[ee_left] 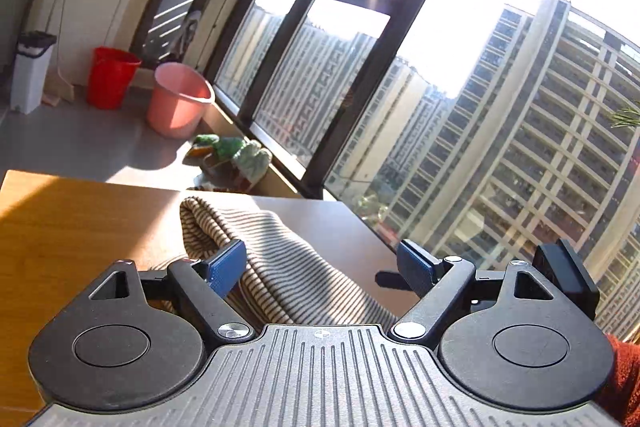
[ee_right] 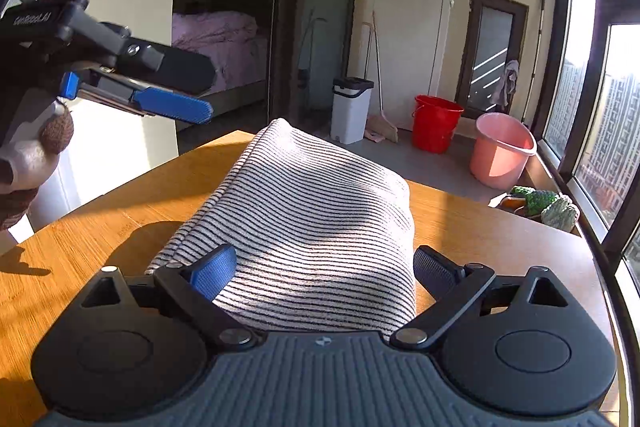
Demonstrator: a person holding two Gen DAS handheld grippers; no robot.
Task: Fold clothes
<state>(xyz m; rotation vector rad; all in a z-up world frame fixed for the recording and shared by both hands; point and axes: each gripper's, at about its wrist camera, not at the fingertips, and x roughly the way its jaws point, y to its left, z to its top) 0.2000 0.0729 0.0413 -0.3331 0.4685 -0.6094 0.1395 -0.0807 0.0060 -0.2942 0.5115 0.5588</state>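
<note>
A folded striped garment (ee_right: 312, 219) lies on the wooden table (ee_right: 80, 255). My right gripper (ee_right: 324, 271) is open and low over the garment's near end, with one blue pad at each side edge of the fold and neither pressing in. My left gripper (ee_right: 208, 89) hangs in the air above the table's left side, open and holding nothing. In the left wrist view the left gripper (ee_left: 320, 269) looks across the garment (ee_left: 280, 267) towards the window, its fingers (ee_left: 226, 267) spread above the cloth without gripping it. A red sleeve (ee_left: 624, 379) shows at the lower right.
Beyond the table's far edge stand a pink bucket (ee_right: 502, 151), a red bucket (ee_right: 434, 123) and a white bin (ee_right: 352, 111) on the floor. Green knitted items (ee_right: 544, 205) lie by the tall window (ee_right: 592, 107) along the table's right side. A doorway (ee_right: 224, 27) opens at the back.
</note>
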